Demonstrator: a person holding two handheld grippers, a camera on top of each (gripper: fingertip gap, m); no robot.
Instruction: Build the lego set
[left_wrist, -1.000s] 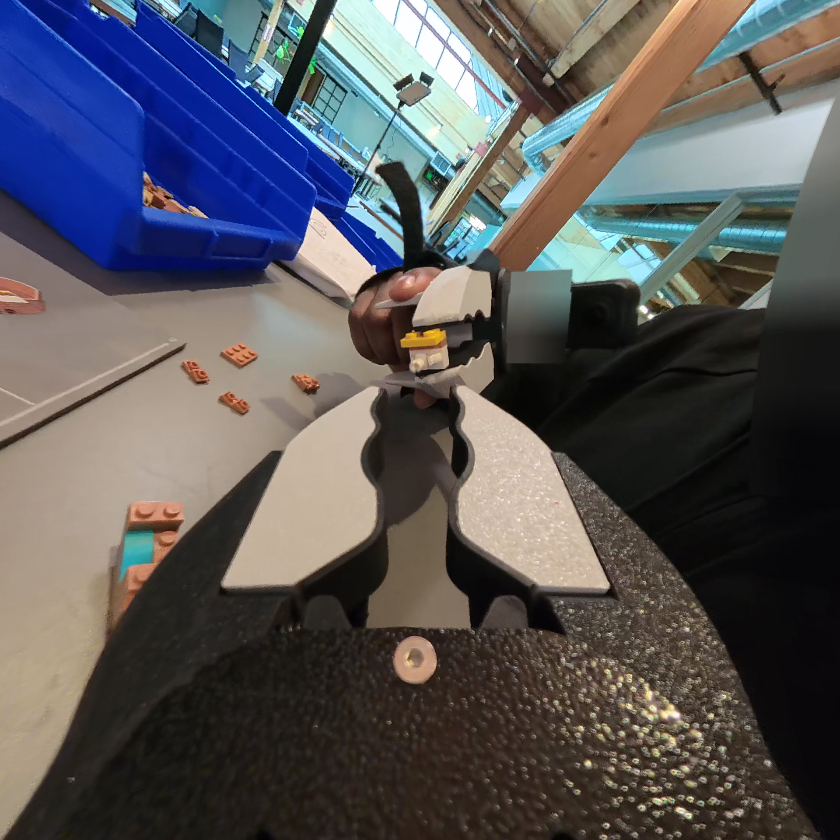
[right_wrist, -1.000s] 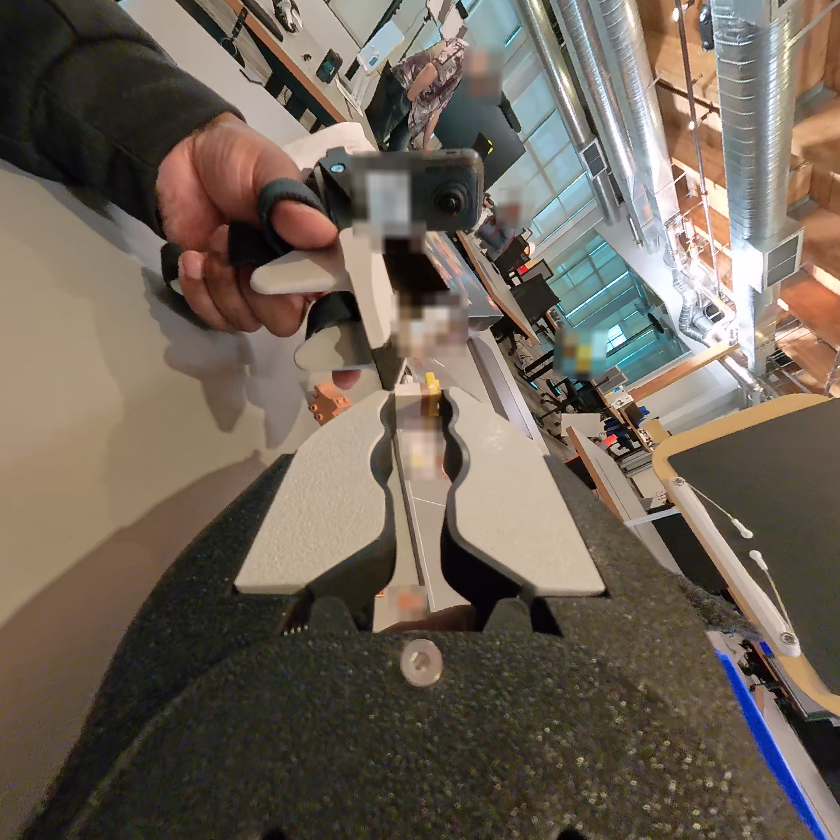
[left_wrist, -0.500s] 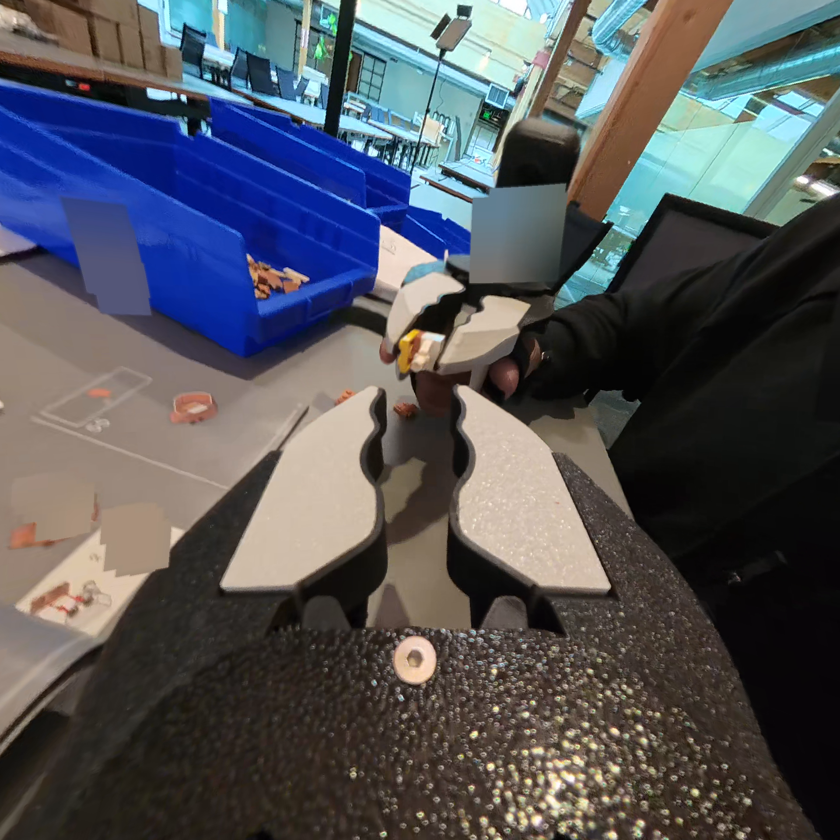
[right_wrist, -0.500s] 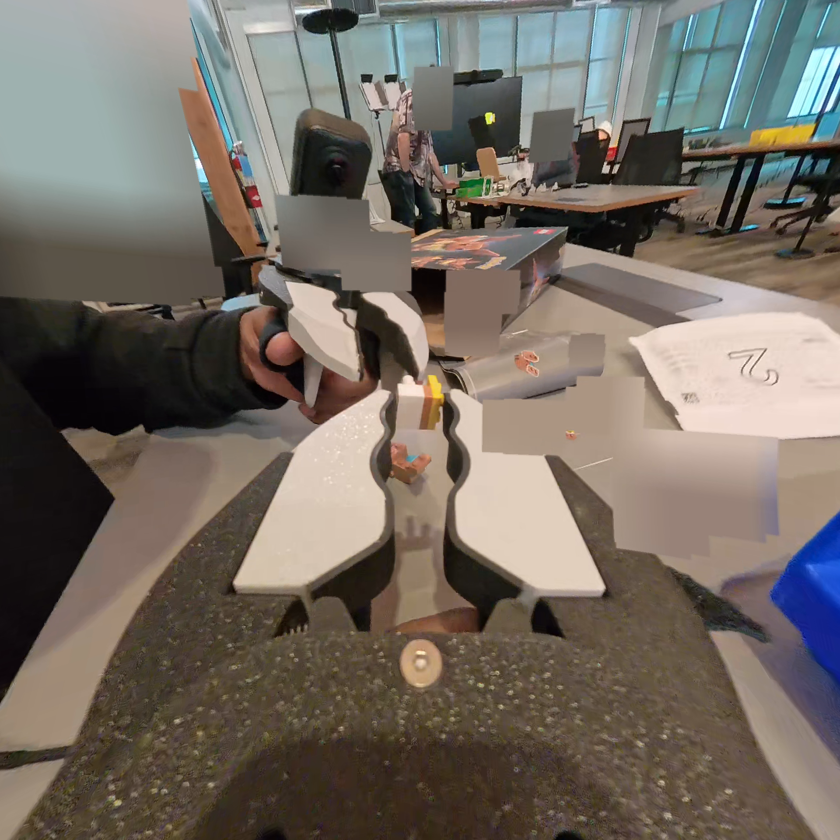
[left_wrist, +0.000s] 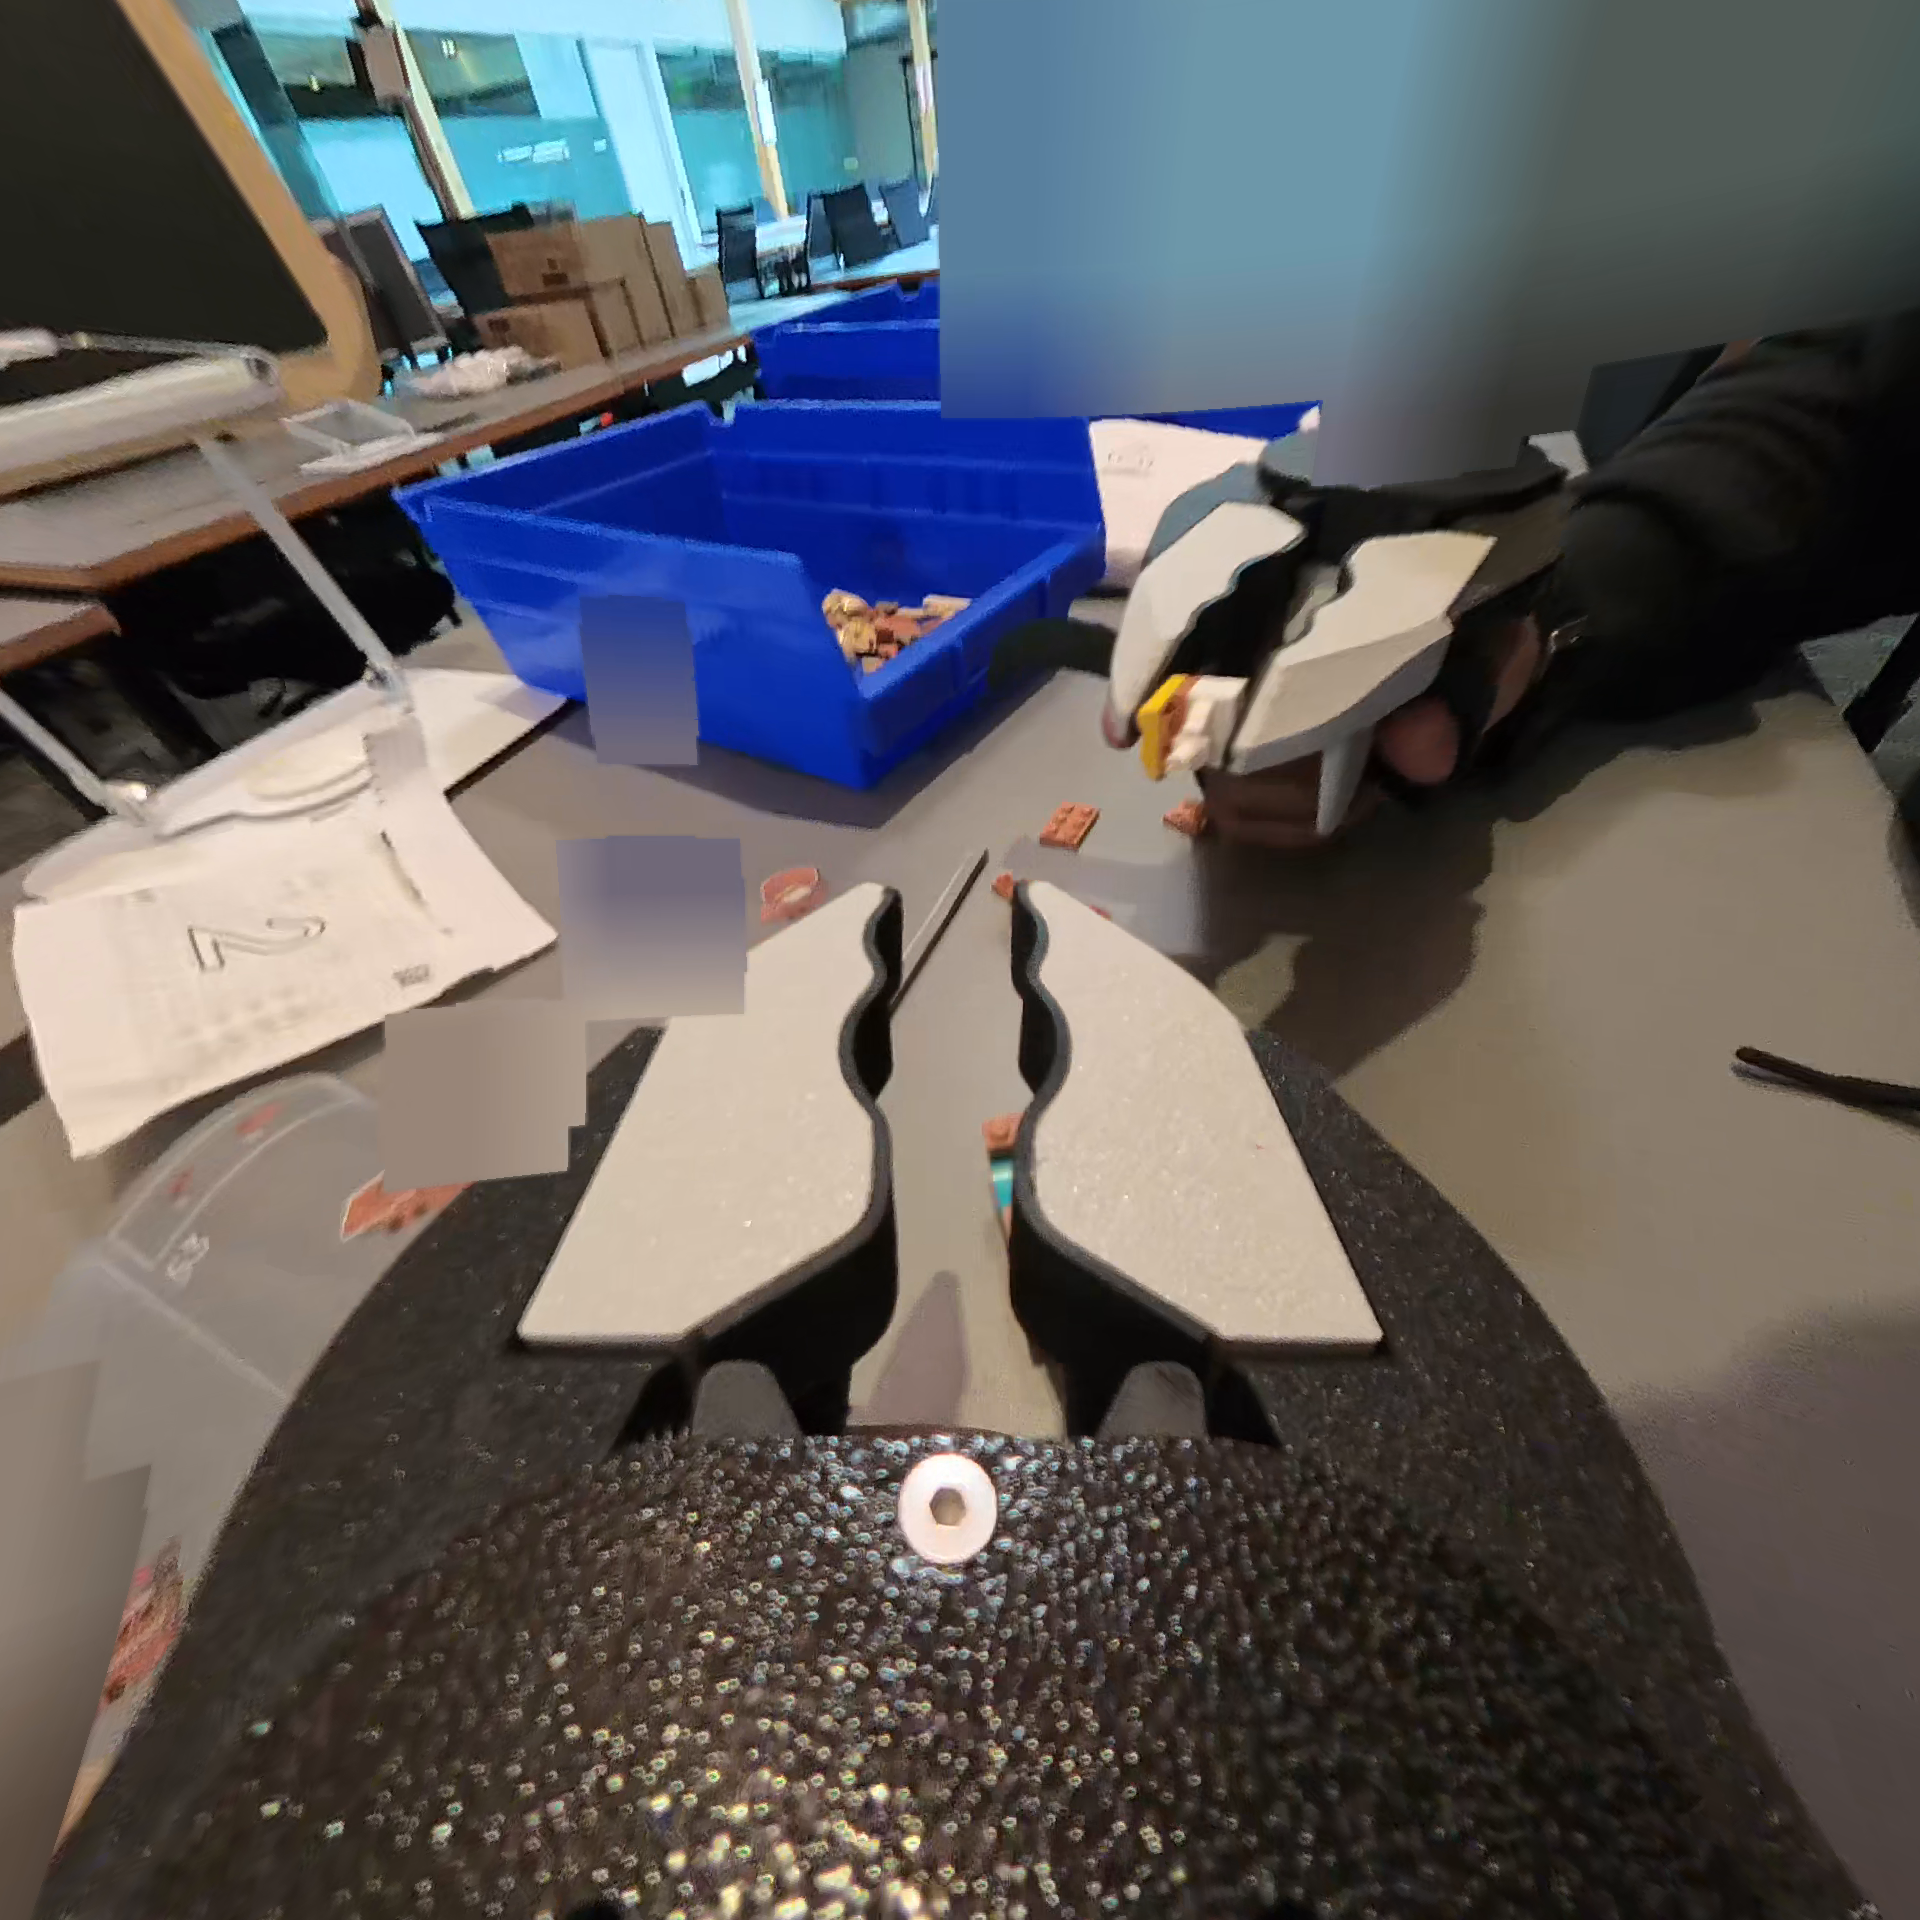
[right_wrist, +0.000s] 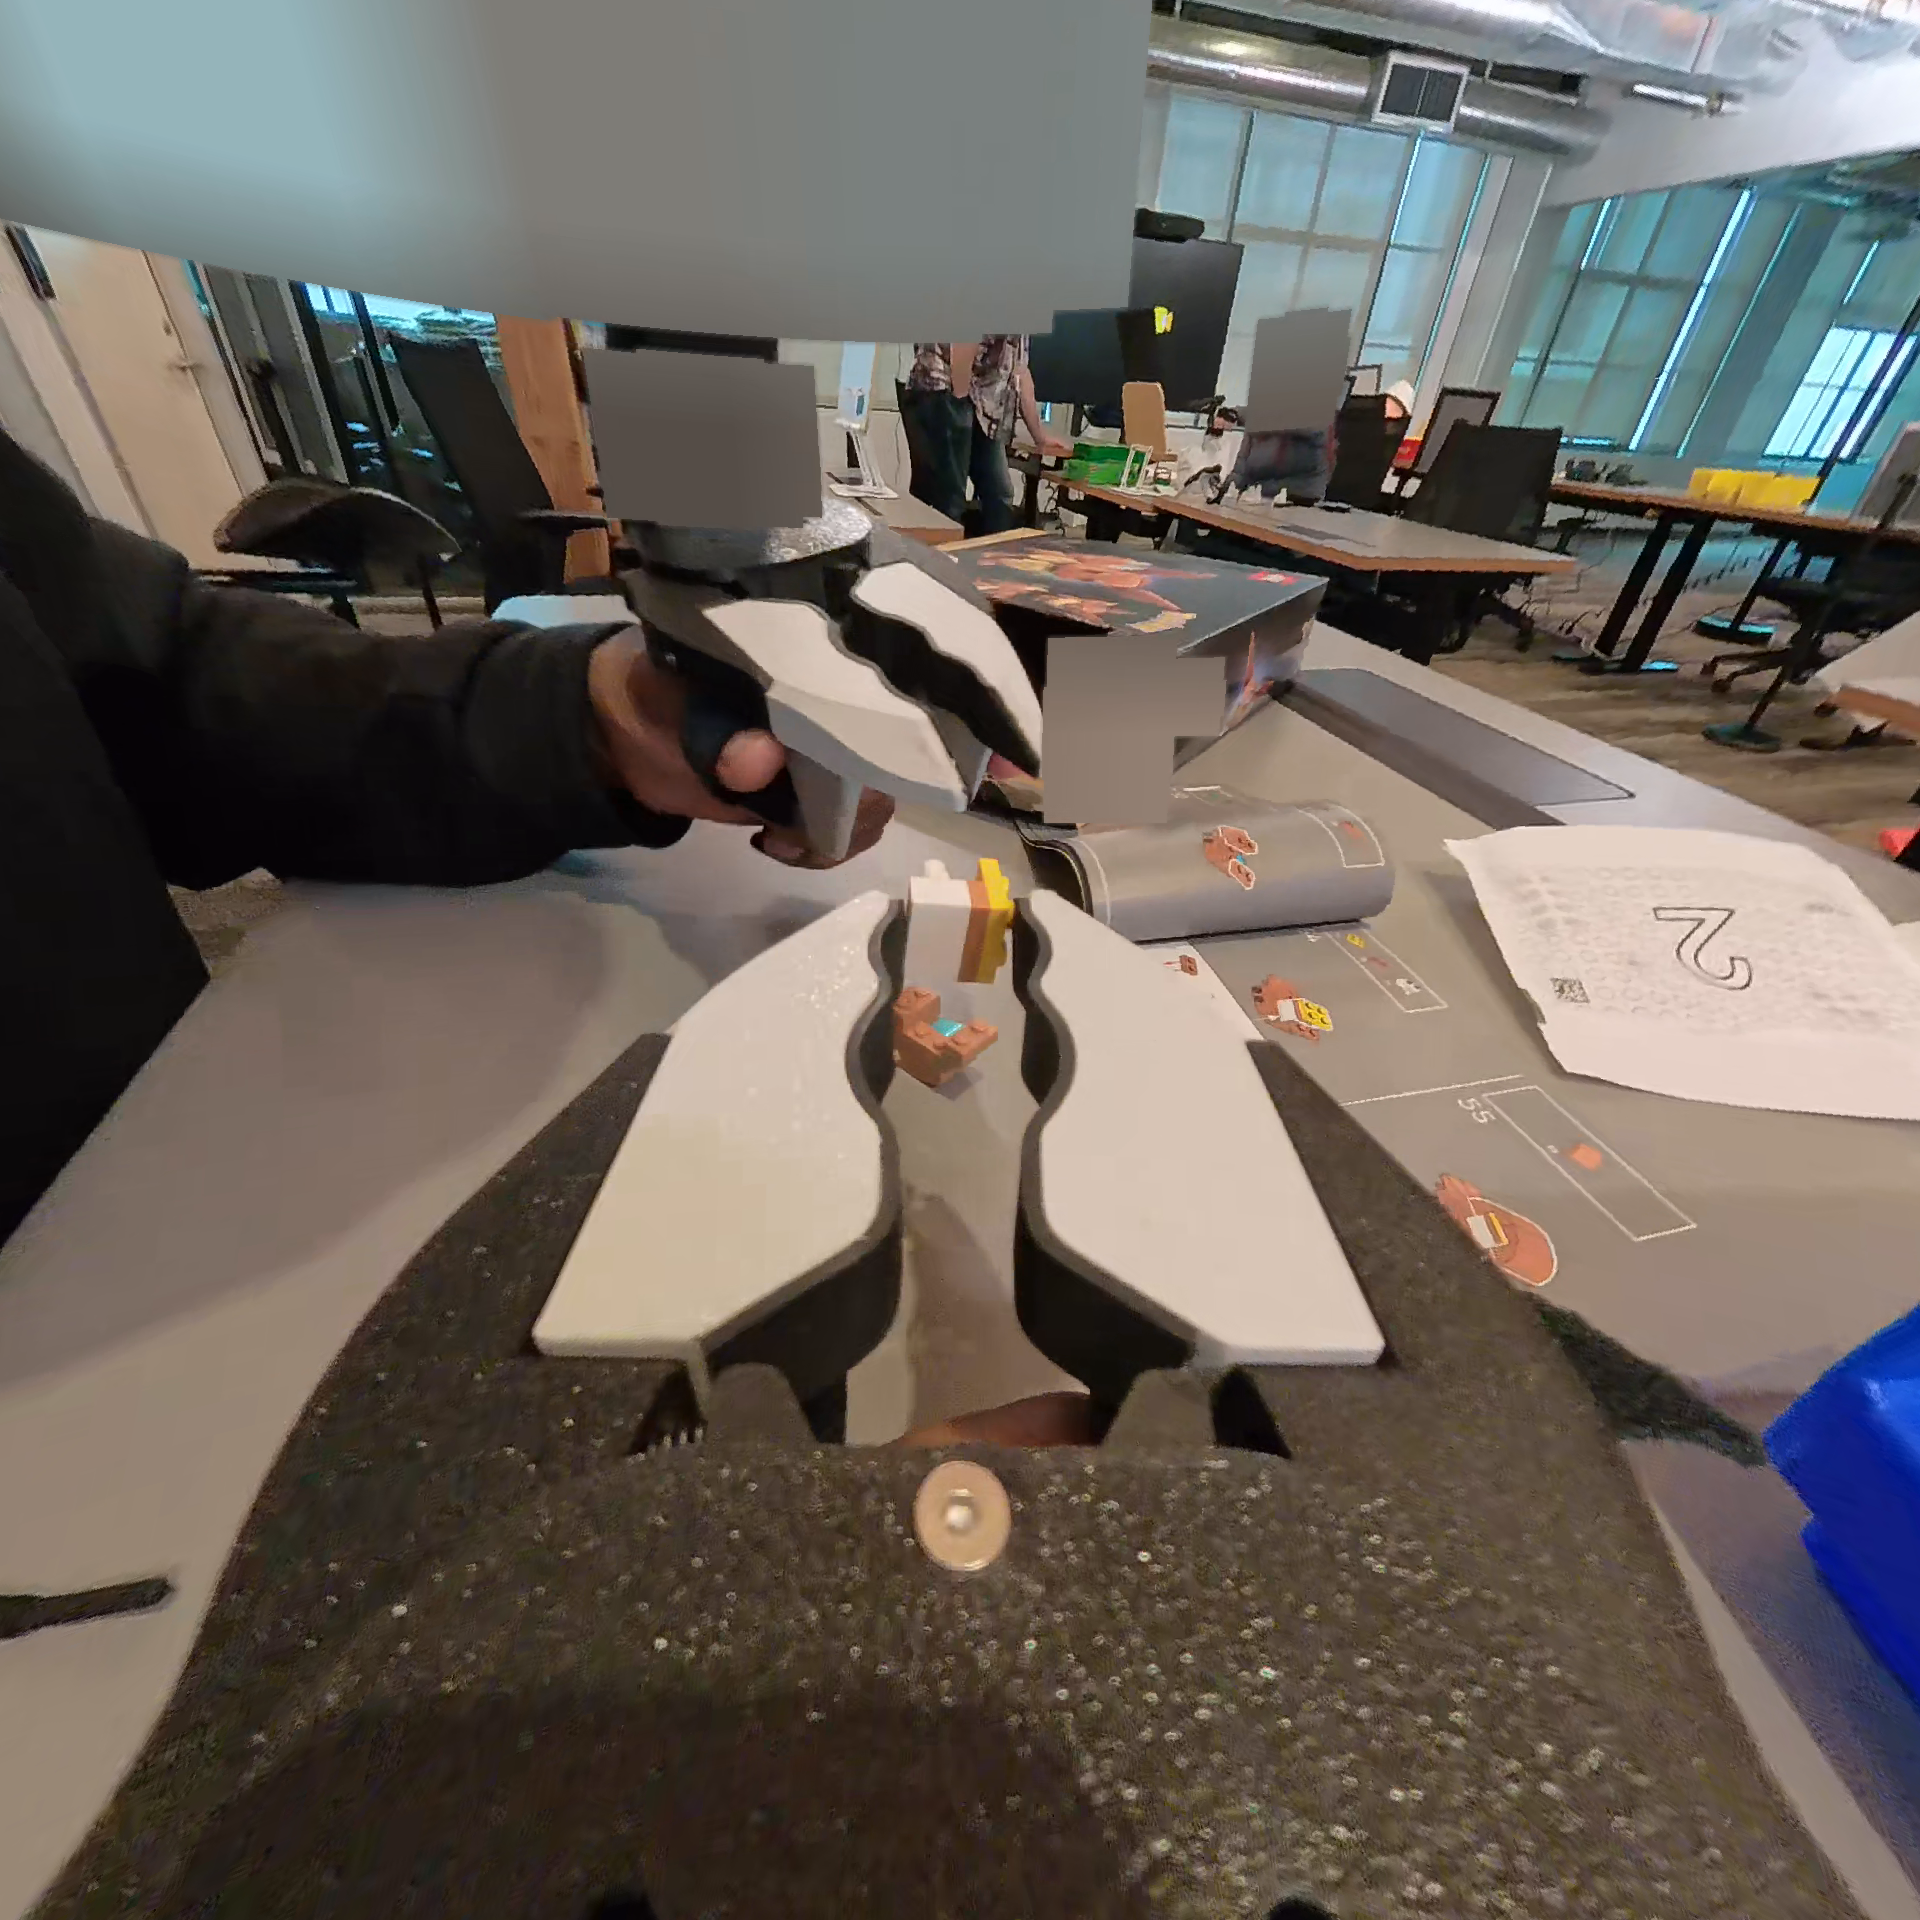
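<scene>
The right gripper (right_wrist: 956, 914) clamps a small brick assembly (right_wrist: 961, 920) at its fingertips, white side left, yellow plate right, long axis seemingly upright. The left gripper (left_wrist: 951, 904) stands apart, bare.

Bricks (left_wrist: 894, 623) in bin (left_wrist: 748, 582)

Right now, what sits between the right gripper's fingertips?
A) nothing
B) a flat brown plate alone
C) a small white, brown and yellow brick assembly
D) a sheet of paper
C: the right gripper has its fingertips closed on the white, brown and yellow brick assembly, which is lifted above the grey table.
</scene>
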